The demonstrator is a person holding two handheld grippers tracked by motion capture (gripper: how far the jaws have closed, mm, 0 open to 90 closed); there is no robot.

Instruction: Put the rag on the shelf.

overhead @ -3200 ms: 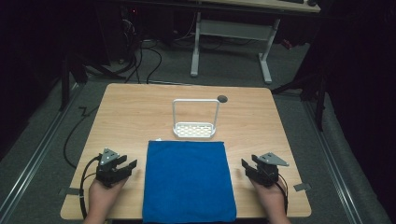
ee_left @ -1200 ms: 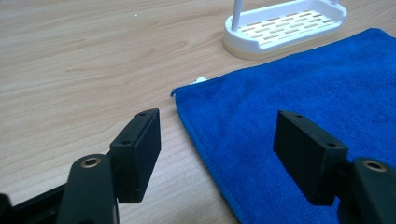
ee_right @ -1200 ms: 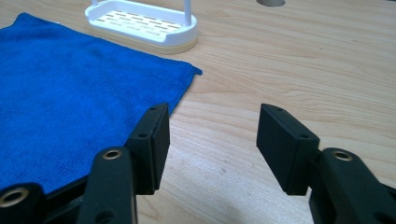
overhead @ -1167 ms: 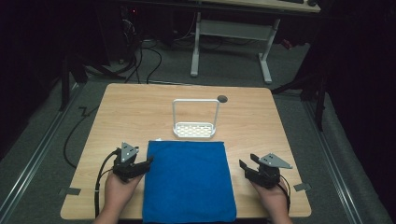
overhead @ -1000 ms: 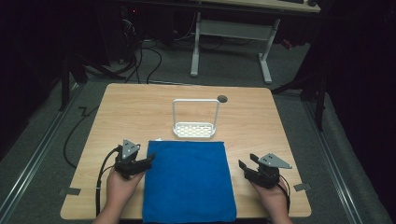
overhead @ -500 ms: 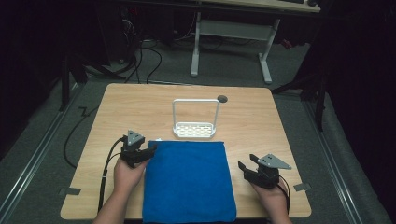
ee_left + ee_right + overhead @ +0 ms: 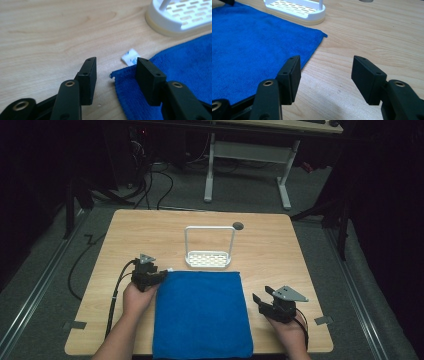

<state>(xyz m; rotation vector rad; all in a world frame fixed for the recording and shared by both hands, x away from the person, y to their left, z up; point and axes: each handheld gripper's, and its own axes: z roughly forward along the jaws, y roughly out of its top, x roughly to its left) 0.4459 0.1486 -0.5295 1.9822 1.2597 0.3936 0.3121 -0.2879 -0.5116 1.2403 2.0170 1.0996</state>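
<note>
Seen from above, a flat rectangular blue terry cloth (image 7: 202, 312) lies at the near middle of the light wooden table (image 7: 150, 230), a white slotted plastic rack with a wire hoop (image 7: 209, 251) at its twelve o'clock. The left gripper (image 7: 159, 276) sits at the cloth's eleven o'clock corner; its own view reveals a small white label (image 7: 130, 57) there, and jaws that have just been closing, straddling the corner unpinched. The right gripper (image 7: 259, 299), at three o'clock, stands released over bare wood.
</note>
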